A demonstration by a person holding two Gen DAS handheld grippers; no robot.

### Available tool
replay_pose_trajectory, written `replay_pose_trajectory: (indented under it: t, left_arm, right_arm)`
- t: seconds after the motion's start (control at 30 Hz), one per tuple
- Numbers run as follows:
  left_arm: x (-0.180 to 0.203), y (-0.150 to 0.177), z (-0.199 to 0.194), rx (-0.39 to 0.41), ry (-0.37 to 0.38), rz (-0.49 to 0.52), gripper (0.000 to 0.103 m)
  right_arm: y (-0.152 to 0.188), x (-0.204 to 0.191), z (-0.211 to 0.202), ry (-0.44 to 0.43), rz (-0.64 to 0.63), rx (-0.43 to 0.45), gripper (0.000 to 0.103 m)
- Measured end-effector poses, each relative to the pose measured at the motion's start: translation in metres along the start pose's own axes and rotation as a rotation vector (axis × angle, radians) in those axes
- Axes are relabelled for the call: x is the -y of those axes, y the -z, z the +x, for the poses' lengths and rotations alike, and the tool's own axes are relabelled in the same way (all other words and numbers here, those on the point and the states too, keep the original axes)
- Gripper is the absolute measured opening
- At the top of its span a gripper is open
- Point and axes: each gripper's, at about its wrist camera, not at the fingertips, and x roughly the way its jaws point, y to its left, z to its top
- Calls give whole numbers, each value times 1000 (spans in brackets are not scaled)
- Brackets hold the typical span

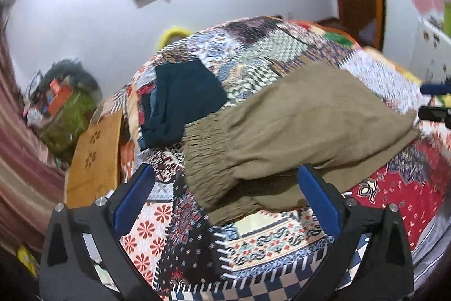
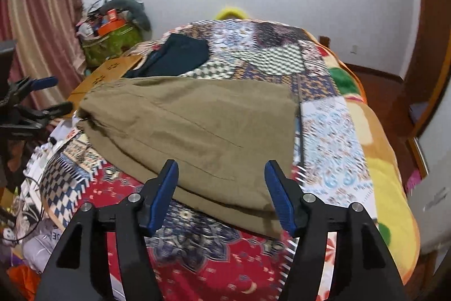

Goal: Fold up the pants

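Olive-khaki pants (image 1: 296,126) lie folded over on the patchwork bedspread (image 1: 282,241), with the elastic waistband (image 1: 205,143) toward the left wrist view's left. My left gripper (image 1: 225,174) is open and empty, its blue pads either side of the waistband end, just above the cloth. In the right wrist view the pants (image 2: 191,126) lie flat ahead. My right gripper (image 2: 221,168) is open and empty over the near folded edge. The left gripper (image 2: 53,95) shows at the far left of that view.
A dark navy folded garment (image 1: 183,100) lies on the bed beyond the pants, also in the right wrist view (image 2: 177,55). A cardboard box (image 1: 95,154) and a cluttered green bag (image 2: 110,44) stand beside the bed. A yellow-orange blanket (image 2: 377,160) lies along the bed's right edge.
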Motion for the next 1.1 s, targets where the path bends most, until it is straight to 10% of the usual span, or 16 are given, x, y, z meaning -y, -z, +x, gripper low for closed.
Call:
replay_pose_trajectory:
  t: [0.33, 0.6, 0.9, 1.1]
  left_arm:
    - [59, -6, 41, -33, 5, 228, 102]
    - [55, -39, 45, -28, 123, 161, 98]
    - [60, -47, 30, -24, 264, 141, 42]
    - [73, -41, 11, 15, 267, 178, 22]
  right_arm:
    - [-2, -30, 36, -77, -74, -76, 60]
    - [-8, -40, 66, -101, -101, -123, 60]
    - [-22, -29, 54, -81, -115, -56, 14]
    - [-23, -32, 33, -62, -172, -29, 9]
